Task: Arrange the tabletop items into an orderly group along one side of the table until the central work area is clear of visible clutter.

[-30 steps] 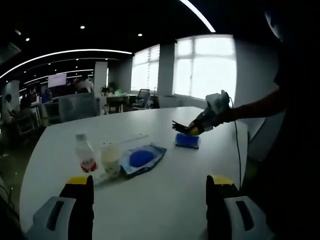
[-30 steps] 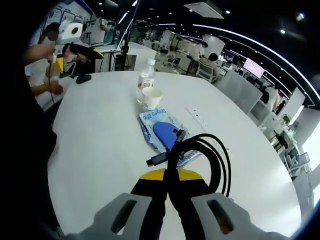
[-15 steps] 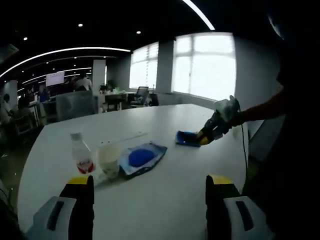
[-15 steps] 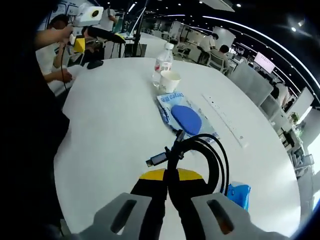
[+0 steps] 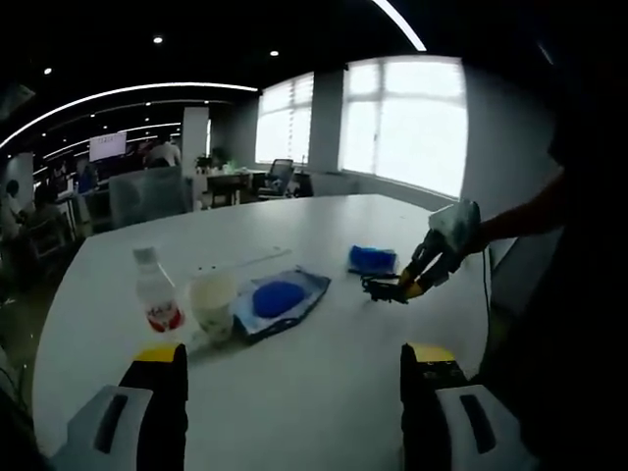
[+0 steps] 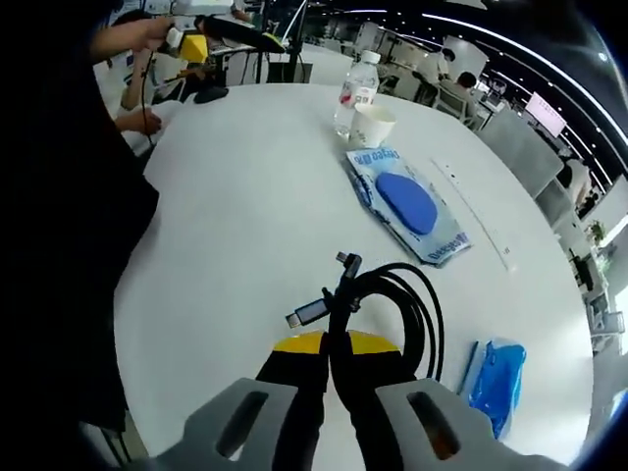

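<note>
Right gripper clamped on coiled black cable, hovering above white worktop near blue pouch. Left gripper wide open, empty. Loose plug ends dangling; could snag or uncoil on release, spreading clutter centrally.

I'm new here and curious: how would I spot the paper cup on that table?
Start at the big white oval table. Beside the flat blue wipes pack stand two upright things close together: a clear bottle with a red label, and the paper cup, shorter, pale, open-topped.
</note>
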`<act>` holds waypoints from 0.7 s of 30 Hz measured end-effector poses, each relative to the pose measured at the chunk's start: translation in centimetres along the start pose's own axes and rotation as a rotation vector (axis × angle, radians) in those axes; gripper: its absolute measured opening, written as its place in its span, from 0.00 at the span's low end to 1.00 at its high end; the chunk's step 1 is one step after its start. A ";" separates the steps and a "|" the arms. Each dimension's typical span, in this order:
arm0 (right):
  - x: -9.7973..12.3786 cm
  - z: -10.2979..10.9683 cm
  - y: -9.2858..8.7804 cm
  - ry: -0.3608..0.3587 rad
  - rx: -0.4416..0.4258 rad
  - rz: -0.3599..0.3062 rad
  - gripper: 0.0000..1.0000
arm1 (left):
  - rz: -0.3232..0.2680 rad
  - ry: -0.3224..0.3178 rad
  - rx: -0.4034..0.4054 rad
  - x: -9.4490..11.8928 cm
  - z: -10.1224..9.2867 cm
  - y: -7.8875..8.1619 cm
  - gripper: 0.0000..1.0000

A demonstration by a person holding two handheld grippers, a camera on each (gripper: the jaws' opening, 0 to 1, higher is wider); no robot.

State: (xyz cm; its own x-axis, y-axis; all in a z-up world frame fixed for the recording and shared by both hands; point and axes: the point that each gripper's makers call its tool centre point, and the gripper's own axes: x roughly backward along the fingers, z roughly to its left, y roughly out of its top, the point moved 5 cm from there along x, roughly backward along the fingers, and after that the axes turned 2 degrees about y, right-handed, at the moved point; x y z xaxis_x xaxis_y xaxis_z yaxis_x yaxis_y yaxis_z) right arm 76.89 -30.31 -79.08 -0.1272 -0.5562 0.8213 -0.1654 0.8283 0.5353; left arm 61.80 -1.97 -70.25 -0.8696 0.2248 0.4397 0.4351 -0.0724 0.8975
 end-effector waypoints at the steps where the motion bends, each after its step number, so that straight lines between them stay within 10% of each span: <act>1: 0.0 0.0 0.0 0.000 0.001 0.002 0.02 | 0.001 0.001 -0.002 0.0 0.0 0.0 0.88; 21: -1.4 1.0 0.0 0.026 -0.062 -0.035 0.02 | 0.099 -0.006 -0.017 -2.8 -1.3 -1.3 0.81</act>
State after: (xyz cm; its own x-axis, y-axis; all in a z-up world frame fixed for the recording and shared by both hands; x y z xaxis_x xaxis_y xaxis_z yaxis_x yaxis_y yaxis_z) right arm 76.09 -29.65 -80.44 -0.0967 -0.5835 0.8063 -0.1084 0.8115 0.5743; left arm 63.35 -3.74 -72.62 -0.8213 0.2216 0.5257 0.5145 -0.1104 0.8503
